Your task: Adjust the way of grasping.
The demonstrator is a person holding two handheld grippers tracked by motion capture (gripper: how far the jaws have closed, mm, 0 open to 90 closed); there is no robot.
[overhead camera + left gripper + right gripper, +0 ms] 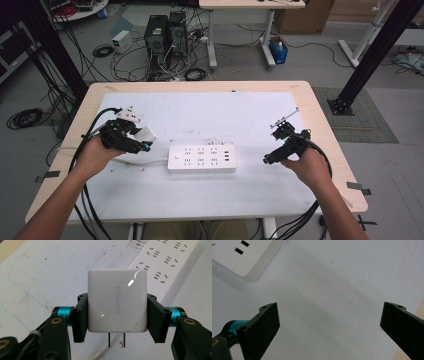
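Left claw (117, 315) clamped on white UGREEN charger (117, 301), prongs showing beneath, held off the surface (200, 195) just left of the white power strip (201, 158). Right claw (329, 325) we see spread apart, nothing between, right of the strip.

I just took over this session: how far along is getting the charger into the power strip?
Done: the left gripper is shut on the white charger, held clear of the table, prongs showing beneath it. In hand: carrying it near the power strip. Left: lining up the prongs and pressing it into a socket. The right gripper is open, holding nothing.
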